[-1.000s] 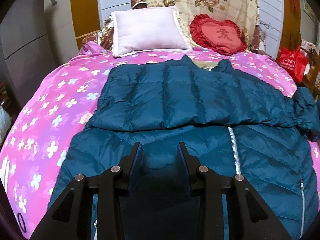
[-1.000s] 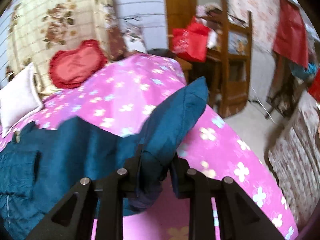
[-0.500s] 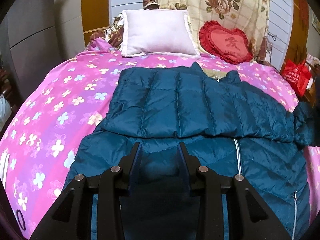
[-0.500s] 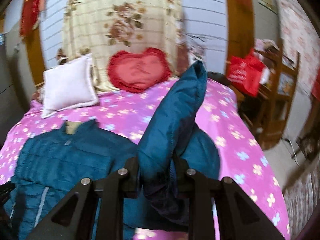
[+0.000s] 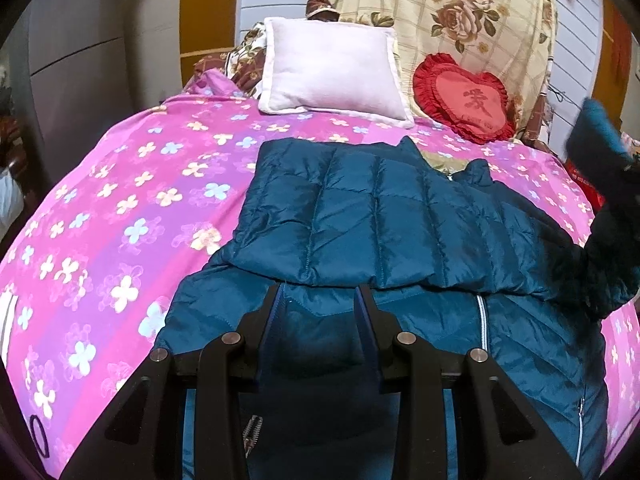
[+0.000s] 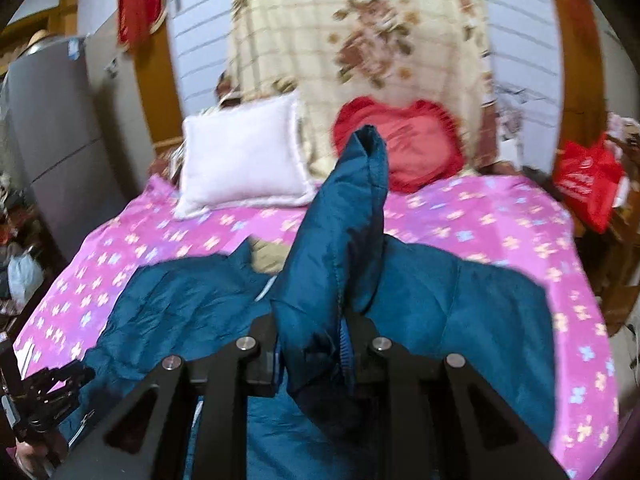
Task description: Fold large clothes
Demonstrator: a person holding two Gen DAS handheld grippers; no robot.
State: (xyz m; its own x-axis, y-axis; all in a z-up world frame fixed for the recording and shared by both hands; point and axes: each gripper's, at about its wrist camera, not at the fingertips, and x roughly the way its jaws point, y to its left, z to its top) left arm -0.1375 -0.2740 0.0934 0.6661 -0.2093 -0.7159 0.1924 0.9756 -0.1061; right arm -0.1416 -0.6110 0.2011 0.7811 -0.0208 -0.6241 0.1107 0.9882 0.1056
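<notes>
The blue jacket (image 5: 384, 224) lies spread on the pink flowered bed (image 5: 120, 208), one sleeve folded across its chest. Its zip (image 5: 482, 320) carries no readable label. The only writing is a dark character on the red heart cushion (image 5: 464, 96) at one o'clock; the white pillow (image 5: 332, 72) sits at twelve. The right wrist view is blurred, and the jacket's near hem is cut off. The left tool (image 5: 320, 300) is nearly closed, pinching jacket fabric. The right tool (image 6: 316, 332) is clenched on the other sleeve (image 6: 344, 220), holding it raised.

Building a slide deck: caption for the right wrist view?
Right gripper lifts a teal jacket sleeve over the pink floral bed.
</notes>
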